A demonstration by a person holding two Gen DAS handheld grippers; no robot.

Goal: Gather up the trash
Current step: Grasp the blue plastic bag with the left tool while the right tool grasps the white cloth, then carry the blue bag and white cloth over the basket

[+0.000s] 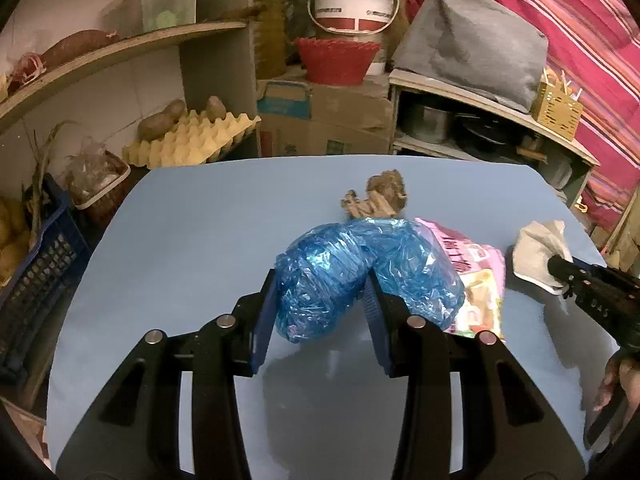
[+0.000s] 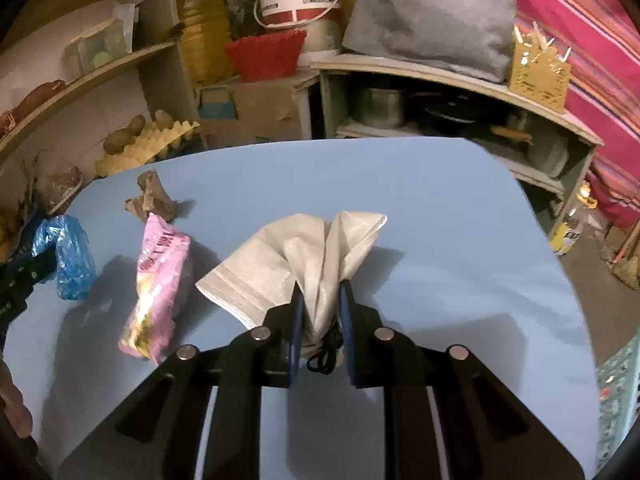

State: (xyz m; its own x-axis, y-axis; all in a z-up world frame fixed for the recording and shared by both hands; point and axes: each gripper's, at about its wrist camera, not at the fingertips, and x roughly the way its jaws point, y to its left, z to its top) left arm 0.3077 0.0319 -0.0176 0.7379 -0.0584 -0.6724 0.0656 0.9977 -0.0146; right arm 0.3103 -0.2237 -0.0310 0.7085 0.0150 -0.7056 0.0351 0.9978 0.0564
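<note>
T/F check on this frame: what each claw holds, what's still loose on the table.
1. The left claw is clamped on the blue bag. True.
2. The right claw is empty. False: it pinches the white mask.
3. The pink wrapper lies loose on the table. True.
4. The brown scrap is inside the blue bag. False: it lies on the table, beyond the wrapper.
5. The mask is blue. False: white with black ear loops.

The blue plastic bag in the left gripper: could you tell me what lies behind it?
Behind the blue plastic bag lie a brown crumpled scrap and a pink wrapper, whose left edge the bag covers.
</note>
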